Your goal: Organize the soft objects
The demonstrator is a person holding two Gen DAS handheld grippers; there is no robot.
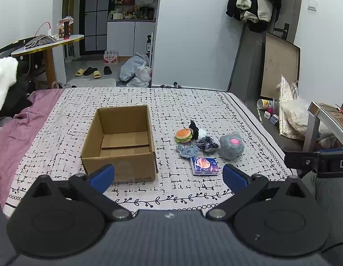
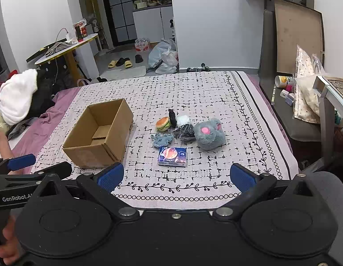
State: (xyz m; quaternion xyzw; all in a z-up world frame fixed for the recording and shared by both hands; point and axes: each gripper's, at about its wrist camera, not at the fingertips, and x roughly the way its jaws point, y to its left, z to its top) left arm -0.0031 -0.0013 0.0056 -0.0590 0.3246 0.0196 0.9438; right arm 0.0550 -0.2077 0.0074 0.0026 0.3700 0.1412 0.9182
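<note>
Two tools are being held wide apart above the near edge of a bed (image 1: 193,102), nothing gripped in either: the left tool (image 1: 169,175) and the right tool (image 2: 177,176) are being aimed downward, ready for a first pick. An open cardboard box (image 1: 120,146) is being kept empty to the left, presumably as the destination. Just right of it, soft things are lying clustered within reach: a grey plush (image 1: 231,144), a tissue pack (image 1: 204,165), a burger toy (image 1: 183,135), a small blue plush (image 1: 188,150).
</note>
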